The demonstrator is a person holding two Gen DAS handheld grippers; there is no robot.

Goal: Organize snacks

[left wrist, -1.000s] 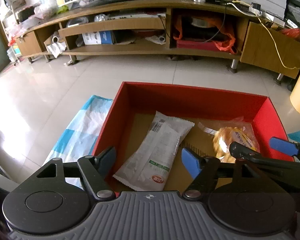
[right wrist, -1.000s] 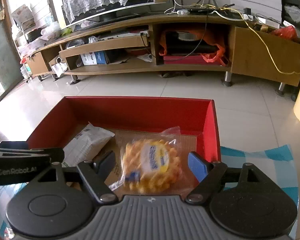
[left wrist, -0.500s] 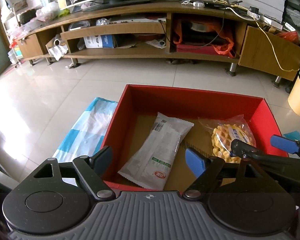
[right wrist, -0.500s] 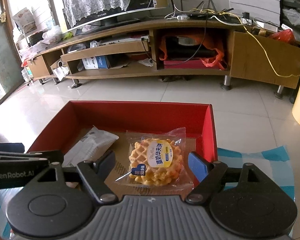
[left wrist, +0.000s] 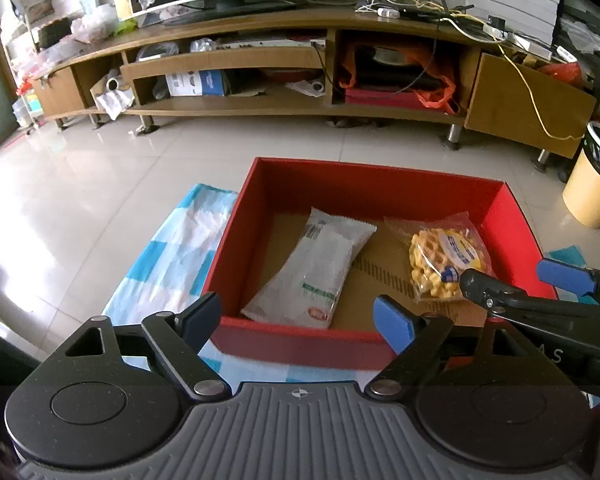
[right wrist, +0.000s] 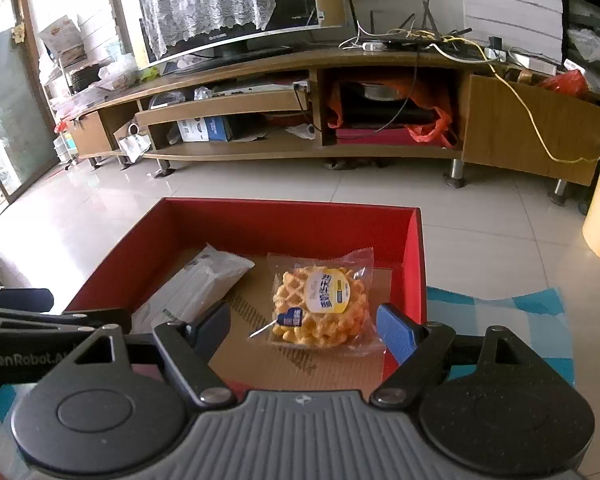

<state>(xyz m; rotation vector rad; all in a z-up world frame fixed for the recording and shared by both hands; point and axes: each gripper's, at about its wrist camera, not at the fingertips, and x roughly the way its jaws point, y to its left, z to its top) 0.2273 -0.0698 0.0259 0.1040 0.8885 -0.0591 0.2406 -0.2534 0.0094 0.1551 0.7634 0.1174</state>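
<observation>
step: both snacks sit inside the red box [left wrist: 296, 344]; this reads as the placing step finished, both tools hanging empty near its front edge.
left gripper [left wrist: 298, 322]: fingers spread wide, nothing between them, poised above the near wall of the box, roughly in line with the white packet.
blue checked cloth [left wrist: 168, 264]: lies under the box, showing at the left and front, and again at the right in the right wrist view.
box, left half: white packet [left wrist: 314, 270] lies flat on the cardboard floor, long axis running diagonally toward the far wall.
box, right half: waffle bag [right wrist: 320, 298], clear wrapper with a yellow label, flat beside the right wall; near the white packet, but contact cannot be told from either view.
right gripper [right wrist: 304, 330]: fingers spread, holding nothing, tips just short of the waffle bag's near edge.
next move: probably fetching another snack, though none shows outside the box; otherwise squaring the two packs side by side, which calls for a low pinch on thin, slippery film.
background: TV stand [left wrist: 260, 60] and yellow bin [left wrist: 592, 184] stand well apart from the box.
</observation>
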